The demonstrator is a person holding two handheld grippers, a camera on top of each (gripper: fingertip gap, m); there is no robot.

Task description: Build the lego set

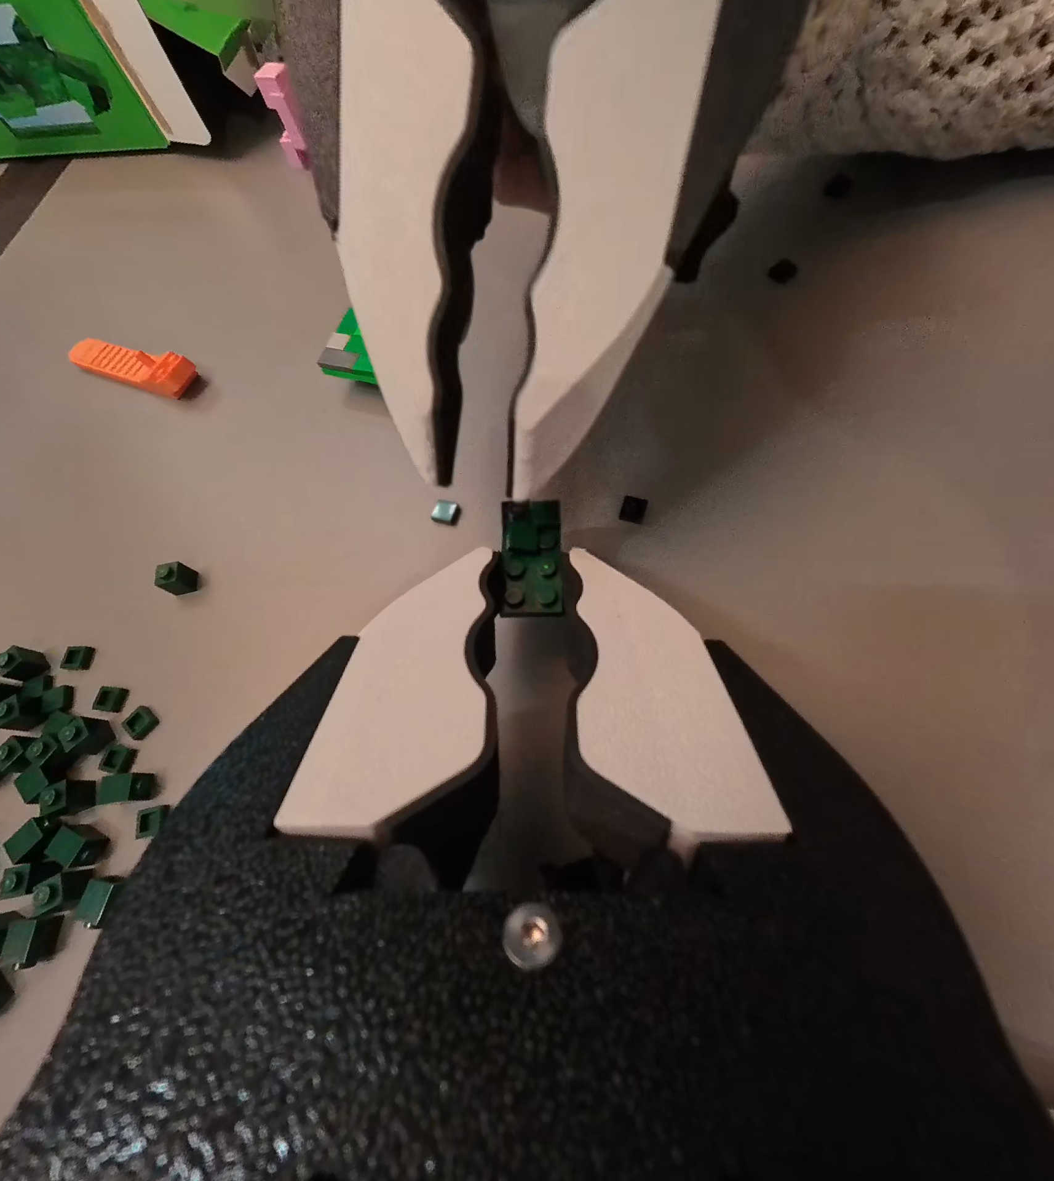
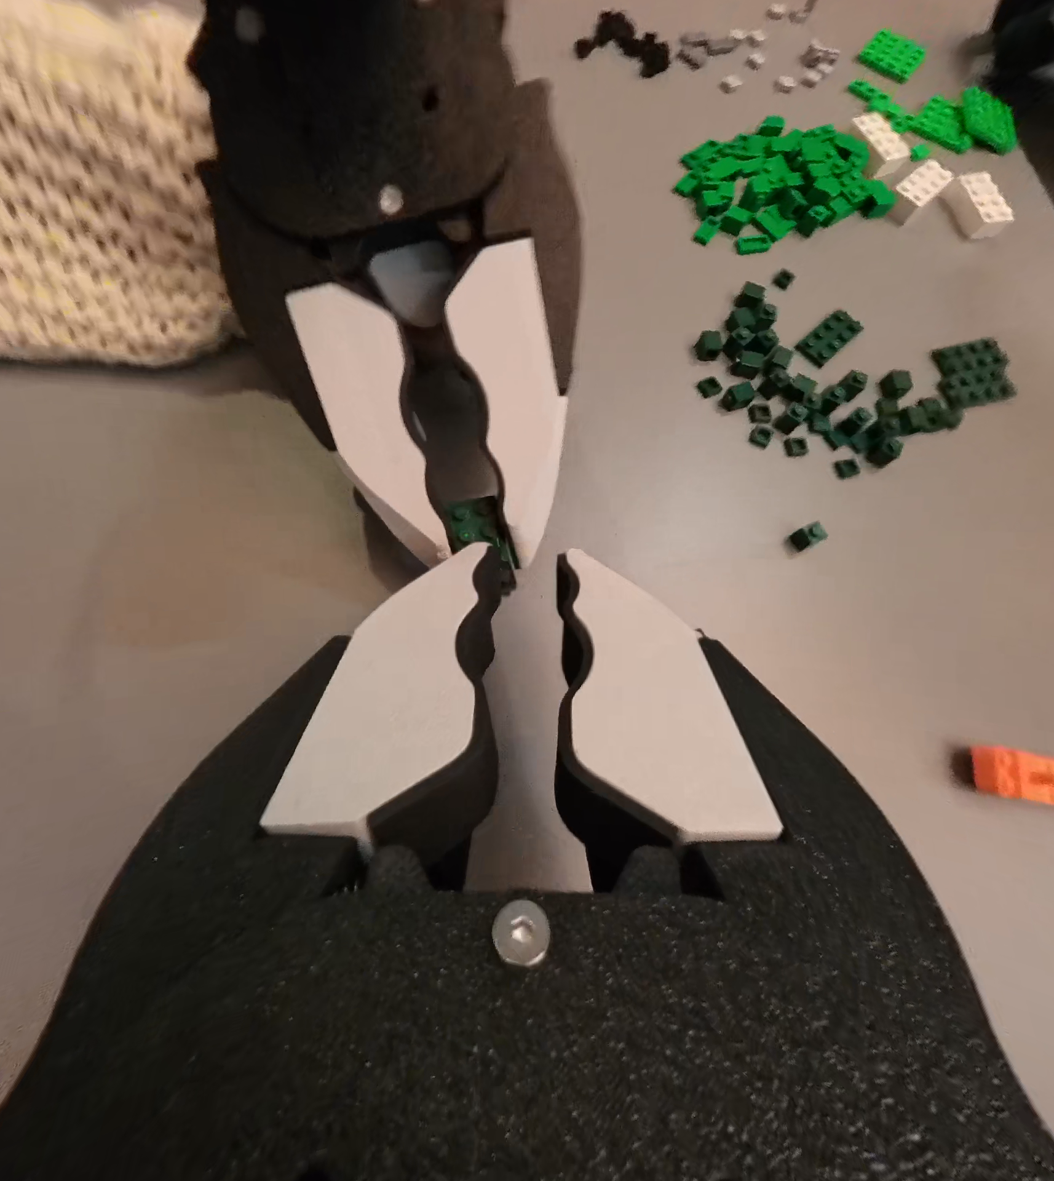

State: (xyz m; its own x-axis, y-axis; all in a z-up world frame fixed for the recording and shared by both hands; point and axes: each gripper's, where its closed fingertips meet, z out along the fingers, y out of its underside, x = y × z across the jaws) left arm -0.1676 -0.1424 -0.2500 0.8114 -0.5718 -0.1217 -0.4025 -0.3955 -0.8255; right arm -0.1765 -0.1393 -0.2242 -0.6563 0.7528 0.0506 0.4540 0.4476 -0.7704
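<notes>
My left gripper (image 1: 531, 565) is shut on a dark green studded plate (image 1: 532, 591), which has a smaller dark green piece (image 1: 531, 517) on its far end. In the right wrist view it comes in from the top (image 2: 486, 533) holding the plate (image 2: 473, 514). My right gripper (image 2: 526, 565) is open and empty, tip to tip with the left one. Its left finger (image 2: 448, 607) touches the end of the plate. In the left wrist view the right gripper (image 1: 480, 486) comes from above, one fingertip (image 1: 521, 473) at the small piece.
On the grey table are a dark green brick pile (image 2: 831, 396) (image 1: 32, 799), a bright green pile (image 2: 786, 179), white bricks (image 2: 933, 185), an orange brick separator (image 1: 135, 367) and a green box (image 1: 32, 77). A cream knitted cloth (image 2: 51, 192) lies beside the grippers. The tips of both grippers are at nearly the same place.
</notes>
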